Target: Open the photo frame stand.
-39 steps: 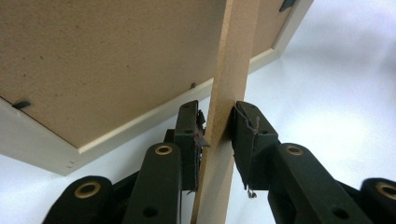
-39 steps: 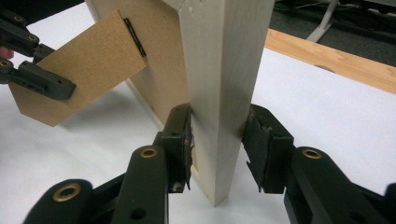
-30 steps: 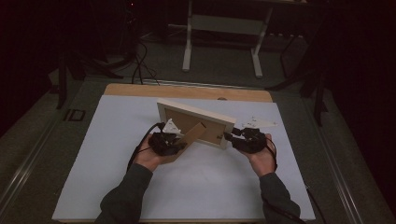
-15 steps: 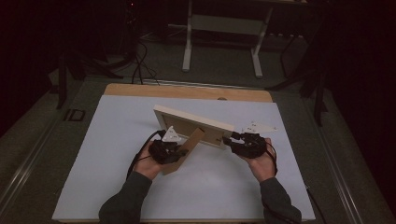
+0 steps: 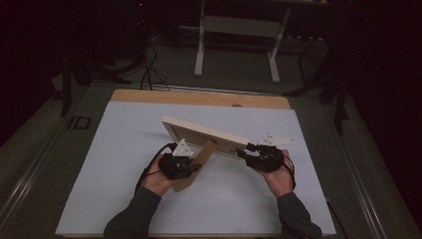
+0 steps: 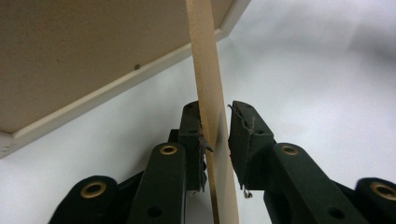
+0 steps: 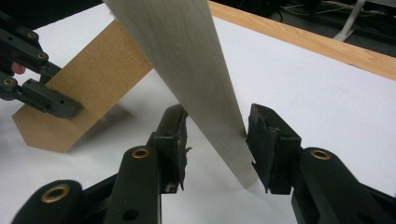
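On the white worktop, the picture frame stands tilted; its brown stand sits between the left claw's part-open jaws, touching one pad, while the frame's right end passes between the right claw's part-open jaws.

White-covered table, picture frame upright.

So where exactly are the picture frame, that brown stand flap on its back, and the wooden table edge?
picture frame (image 5: 209,130): high view, on its pale top edge.
stand flap (image 7: 91,88): right gripper view, on its brown face.
wooden table edge (image 5: 199,98): high view, on the far strip.
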Motion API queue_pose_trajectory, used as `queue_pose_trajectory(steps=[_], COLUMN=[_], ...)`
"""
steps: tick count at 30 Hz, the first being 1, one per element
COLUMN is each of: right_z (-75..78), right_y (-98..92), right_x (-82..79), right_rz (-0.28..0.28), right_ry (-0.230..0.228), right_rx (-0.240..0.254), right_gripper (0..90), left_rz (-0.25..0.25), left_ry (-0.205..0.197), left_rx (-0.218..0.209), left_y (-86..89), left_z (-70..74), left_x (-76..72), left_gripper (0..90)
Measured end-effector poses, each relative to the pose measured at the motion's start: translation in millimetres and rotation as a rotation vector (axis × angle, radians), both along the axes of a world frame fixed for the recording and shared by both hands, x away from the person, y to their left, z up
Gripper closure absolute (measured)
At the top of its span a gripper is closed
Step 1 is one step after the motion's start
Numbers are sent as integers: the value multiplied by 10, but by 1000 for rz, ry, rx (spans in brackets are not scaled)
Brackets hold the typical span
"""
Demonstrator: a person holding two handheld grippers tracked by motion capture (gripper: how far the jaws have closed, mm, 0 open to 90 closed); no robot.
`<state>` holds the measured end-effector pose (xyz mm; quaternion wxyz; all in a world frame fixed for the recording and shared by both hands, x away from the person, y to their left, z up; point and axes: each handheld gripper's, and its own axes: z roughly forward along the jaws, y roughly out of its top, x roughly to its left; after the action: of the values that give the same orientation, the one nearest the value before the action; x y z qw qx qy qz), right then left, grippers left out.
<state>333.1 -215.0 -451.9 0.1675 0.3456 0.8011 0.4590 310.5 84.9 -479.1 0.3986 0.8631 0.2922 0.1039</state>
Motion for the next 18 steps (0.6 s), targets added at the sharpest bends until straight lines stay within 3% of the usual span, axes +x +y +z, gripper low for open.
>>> queue_pose_trajectory(steps=[18], right_z=[-58], right_y=[9], right_x=[-59], right_rz=[3], right_ry=[-3], right_rx=[-2], right_gripper=[565], left_rz=[2], left_ry=[12], left_rx=[3], left_y=[52], left_z=[-67], left_x=[-45], left_gripper=[729])
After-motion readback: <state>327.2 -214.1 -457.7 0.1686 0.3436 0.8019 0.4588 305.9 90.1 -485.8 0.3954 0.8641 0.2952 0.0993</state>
